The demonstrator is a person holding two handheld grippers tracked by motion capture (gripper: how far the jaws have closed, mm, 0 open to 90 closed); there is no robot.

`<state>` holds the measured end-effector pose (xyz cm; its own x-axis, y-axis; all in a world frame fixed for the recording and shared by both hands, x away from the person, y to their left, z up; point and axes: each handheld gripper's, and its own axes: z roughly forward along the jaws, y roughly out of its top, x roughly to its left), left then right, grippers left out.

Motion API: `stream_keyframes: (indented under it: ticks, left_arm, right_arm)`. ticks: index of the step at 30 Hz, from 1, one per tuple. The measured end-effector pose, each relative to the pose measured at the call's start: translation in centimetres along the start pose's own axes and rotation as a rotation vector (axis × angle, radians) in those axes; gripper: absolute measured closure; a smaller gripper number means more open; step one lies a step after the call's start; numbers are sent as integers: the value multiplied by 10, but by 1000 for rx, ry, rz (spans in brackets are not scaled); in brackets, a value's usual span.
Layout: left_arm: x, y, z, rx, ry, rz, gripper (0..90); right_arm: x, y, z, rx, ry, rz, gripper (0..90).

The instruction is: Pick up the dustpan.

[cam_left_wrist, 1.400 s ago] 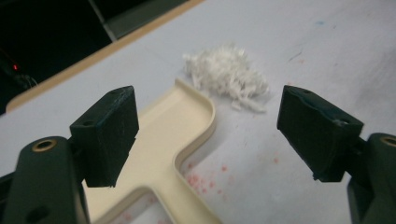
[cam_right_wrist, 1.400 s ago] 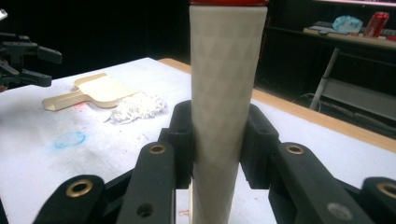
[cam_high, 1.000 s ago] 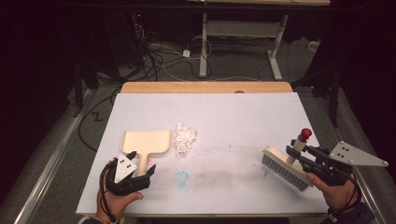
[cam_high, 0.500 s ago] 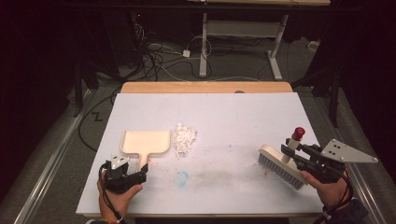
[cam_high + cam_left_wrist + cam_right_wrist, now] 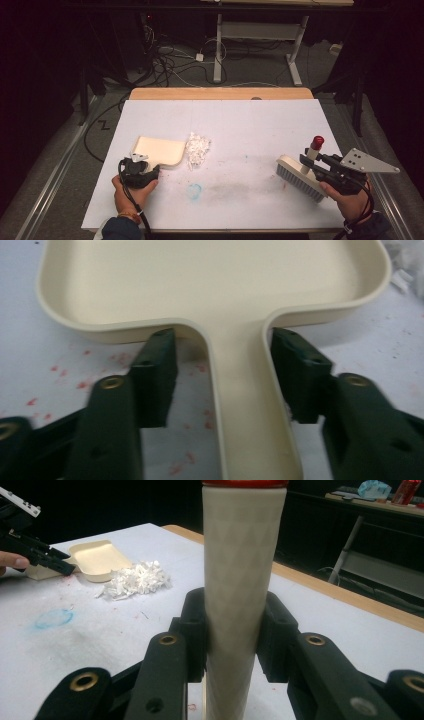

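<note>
The left gripper has been brought onto the dustpan handle beside the paper scraps, jaws just closing around it, gaps remaining; the brush handle is clamped by the right gripper.

A faint blue smudge marks the white table between the left gripper and the right gripper, red specks lie beside the left one's jaws, and far beyond both run a wooden edge strip, floor cables and a white metal frame.
</note>
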<state>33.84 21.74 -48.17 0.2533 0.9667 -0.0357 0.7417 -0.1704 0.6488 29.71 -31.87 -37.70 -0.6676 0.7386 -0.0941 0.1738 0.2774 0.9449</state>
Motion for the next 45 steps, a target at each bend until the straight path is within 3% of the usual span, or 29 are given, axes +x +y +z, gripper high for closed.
stream_keyframes:
  ticks: [3, 9, 13, 18, 24, 34, 38, 45]
  left_arm:
    - [6, 2, 1, 2, -8, -18, 628]
    - [8, 5, 0, 16, -16, -2, 634]
    - [10, 8, -2, 31, -7, 32, 635]
    - [21, 13, -11, 51, -28, 56, 636]
    - [24, 20, -37, 62, -21, 154, 637]
    - [27, 6, -52, 102, -49, 188, 637]
    - [26, 6, -58, 110, -53, 217, 637]
    - [20, 5, -72, 118, -85, 276, 637]
  right_arm:
    - [0, 0, 1, 1, 9, -7, 701]
    - [0, 0, 3, 0, 16, -3, 701]
    - [0, 0, 4, -6, 9, 3, 701]
    - [-2, 0, 3, -4, 5, 4, 701]
    - [-3, -1, 2, -7, -5, 2, 701]
    - [-7, 1, 7, -12, -3, 14, 702]
    - [-9, 0, 9, -15, 17, 29, 702]
    - [-12, -1, 9, -10, -1, 26, 702]
